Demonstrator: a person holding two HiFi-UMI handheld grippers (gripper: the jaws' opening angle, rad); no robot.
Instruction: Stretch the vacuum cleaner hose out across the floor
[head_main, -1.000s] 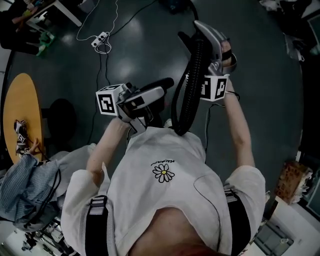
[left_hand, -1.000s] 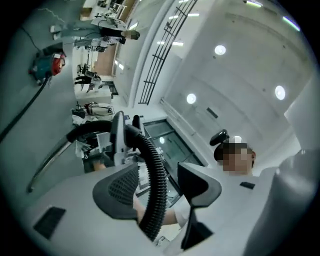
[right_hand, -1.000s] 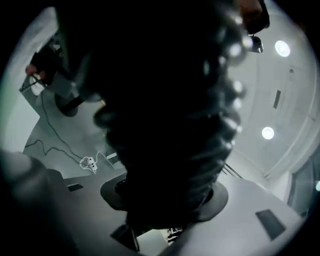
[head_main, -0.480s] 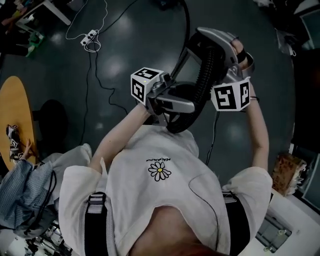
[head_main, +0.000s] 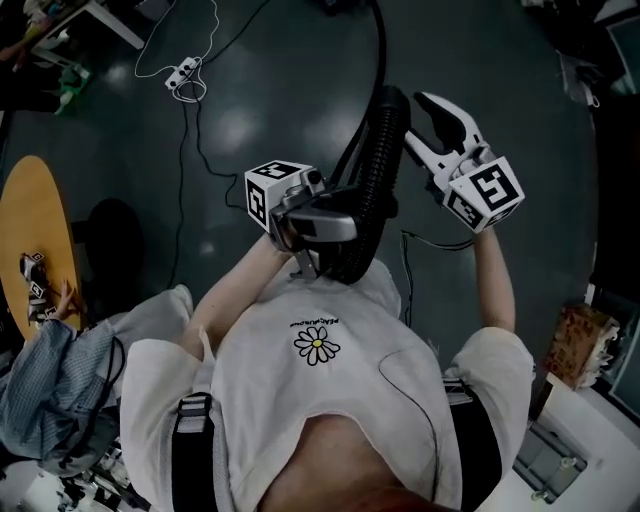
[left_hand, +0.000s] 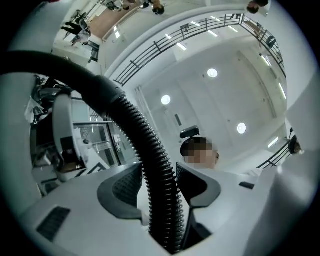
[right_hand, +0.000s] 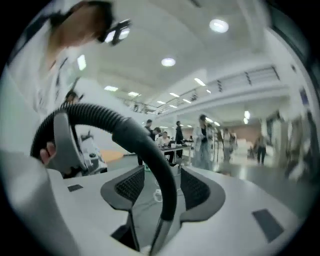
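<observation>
The black corrugated vacuum hose (head_main: 381, 160) rises in front of the person's chest and passes into a thinner smooth tube that runs off across the dark floor. My left gripper (head_main: 335, 235) points steeply up and is shut on the hose (left_hand: 150, 165); its jaws have just been closing on it, with the ribs between the pads. To the right of the hose's top bend, my right gripper (head_main: 415, 120) stands open. In the right gripper view the smooth part of the hose (right_hand: 145, 145) runs between that gripper's (right_hand: 160, 182) pads with a gap on each side.
A round wooden table (head_main: 40, 230) stands at the left, with a heap of cloth (head_main: 40, 370) below it. A power strip (head_main: 185, 75) and thin cables (head_main: 200, 150) lie on the floor at the upper left. A brown box (head_main: 570, 350) sits at the right. Several people (right_hand: 210, 140) stand far off.
My right gripper has come off the hose's top bend, rolled over, and swung right and down. The left gripper has tilted up with the hose, which now stands straighter.
</observation>
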